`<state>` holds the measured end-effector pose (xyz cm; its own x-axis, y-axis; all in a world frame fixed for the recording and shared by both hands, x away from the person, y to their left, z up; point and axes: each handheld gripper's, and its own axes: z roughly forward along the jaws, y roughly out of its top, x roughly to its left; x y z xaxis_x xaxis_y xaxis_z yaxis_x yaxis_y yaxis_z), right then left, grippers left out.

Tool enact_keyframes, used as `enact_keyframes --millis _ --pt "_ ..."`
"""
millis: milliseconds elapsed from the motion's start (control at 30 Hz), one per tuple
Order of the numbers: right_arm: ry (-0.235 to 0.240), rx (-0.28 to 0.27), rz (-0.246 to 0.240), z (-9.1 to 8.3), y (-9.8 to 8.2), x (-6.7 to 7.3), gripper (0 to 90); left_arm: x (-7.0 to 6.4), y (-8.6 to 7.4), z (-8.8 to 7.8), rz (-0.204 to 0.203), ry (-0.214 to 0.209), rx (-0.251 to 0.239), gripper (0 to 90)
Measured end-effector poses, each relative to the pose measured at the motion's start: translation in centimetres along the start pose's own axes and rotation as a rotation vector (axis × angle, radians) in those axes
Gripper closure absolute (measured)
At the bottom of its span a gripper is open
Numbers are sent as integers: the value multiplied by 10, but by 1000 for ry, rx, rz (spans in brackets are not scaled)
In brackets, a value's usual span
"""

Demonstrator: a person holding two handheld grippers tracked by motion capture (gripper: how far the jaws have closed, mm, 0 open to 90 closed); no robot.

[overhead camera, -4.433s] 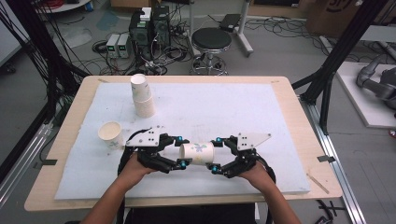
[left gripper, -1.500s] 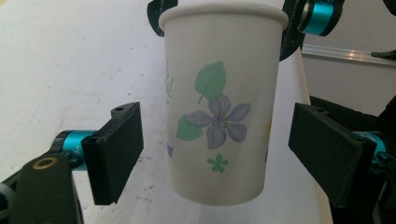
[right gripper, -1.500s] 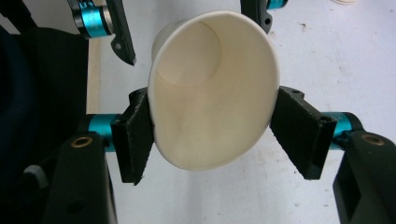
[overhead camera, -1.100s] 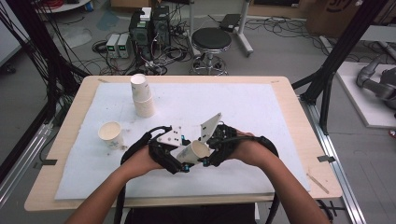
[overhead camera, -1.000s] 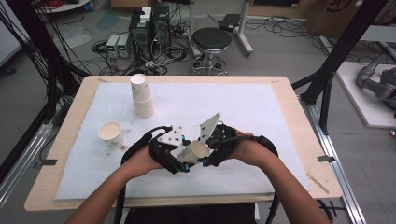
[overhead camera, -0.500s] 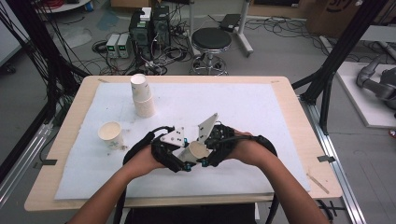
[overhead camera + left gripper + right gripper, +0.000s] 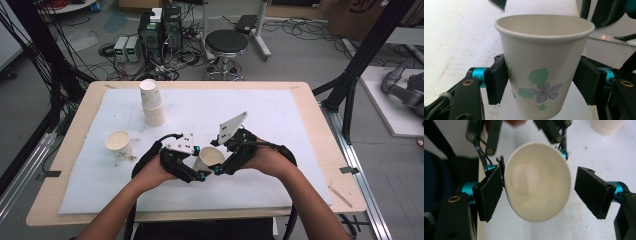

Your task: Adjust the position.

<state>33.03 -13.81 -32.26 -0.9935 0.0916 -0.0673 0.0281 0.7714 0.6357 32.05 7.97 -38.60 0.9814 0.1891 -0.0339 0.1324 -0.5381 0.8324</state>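
A paper cup (image 7: 541, 67) printed with green leaves and a lilac flower, bearing no legible writing, sits clamped in the left gripper (image 7: 196, 172) above the white table mat (image 7: 280, 115); its base is cut off below the left gripper view. The right gripper (image 7: 223, 167), jaws just opened, flanks the smooth rim, right pad clear. Ribbed stacked cups (image 7: 151, 101) and a single cup (image 7: 118, 144) stand apart.

A stack of cups (image 7: 151, 102) and 1 single cup (image 7: 118, 144) stand on the white mat (image 7: 280, 120).
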Motion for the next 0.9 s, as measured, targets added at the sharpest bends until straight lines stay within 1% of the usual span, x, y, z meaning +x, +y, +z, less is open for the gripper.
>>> enact_keyframes --millis 67,100,133,200,267,333,367,400,433,467,500,533,567,600,667,700,733,767,800,833,867,900 --pt "-1 -57 30 -5 -4 -1 216 0 -3 0 -11 5 -12 320" --pt "-7 -87 46 -8 -7 -2 216 0 -4 -1 -17 8 -18 320" --pt "-17 -106 56 -9 -10 -2 216 1 -6 -2 -22 15 -23 320" --pt "-30 -169 92 -14 -18 -4 216 1 -10 -2 -37 23 -41 317" --pt "-47 -208 118 -18 -25 -4 216 2 -14 -4 -54 34 -67 317" --pt "-81 -255 148 -21 -35 -4 216 3 -18 -6 -65 52 -83 317" --pt "-81 -255 148 -21 -35 -4 216 3 -18 -6 -65 52 -83 317" --pt "-112 -301 182 -23 -47 -4 216 4 -21 -7 -80 71 -104 317" --pt "-125 -312 195 -23 -51 -3 216 4 -21 -7 -80 71 -104 317" --pt "-154 -327 212 -24 -58 -2 216 5 -25 -9 -96 86 -122 318" --pt "-173 -344 222 -24 -64 -1 217 6 -30 -10 -117 113 -147 317" --pt "-190 -354 232 -25 -69 0 217 6 -30 -10 -117 113 -147 317" --pt "-224 -367 243 -25 -76 1 217 7 -35 -12 -136 141 -174 317" --pt "-239 -376 252 -25 -81 2 217 7 -38 -13 -142 150 -188 317" --pt "-293 -396 283 -26 -96 5 217 7 -43 -16 -156 177 -221 318" --pt "-308 -403 291 -27 -101 5 217 7 -45 -18 -162 191 -237 318" --pt "-340 -410 308 -27 -109 7 217 7 -47 -19 -171 198 -253 318" --pt "-355 -415 325 -27 -114 8 216 7 -48 -21 -175 208 -268 318" --pt "-380 -425 336 -28 -121 10 217 7 -50 -22 -177 220 -284 318" --pt "-403 -433 358 -28 -129 12 217 6 -51 -23 -176 226 -288 318" --pt "-420 -436 367 -28 -135 13 217 6 -51 -24 -178 232 -298 318" --pt "-438 -437 386 -28 -141 14 217 6 -52 -25 -179 240 -310 318"
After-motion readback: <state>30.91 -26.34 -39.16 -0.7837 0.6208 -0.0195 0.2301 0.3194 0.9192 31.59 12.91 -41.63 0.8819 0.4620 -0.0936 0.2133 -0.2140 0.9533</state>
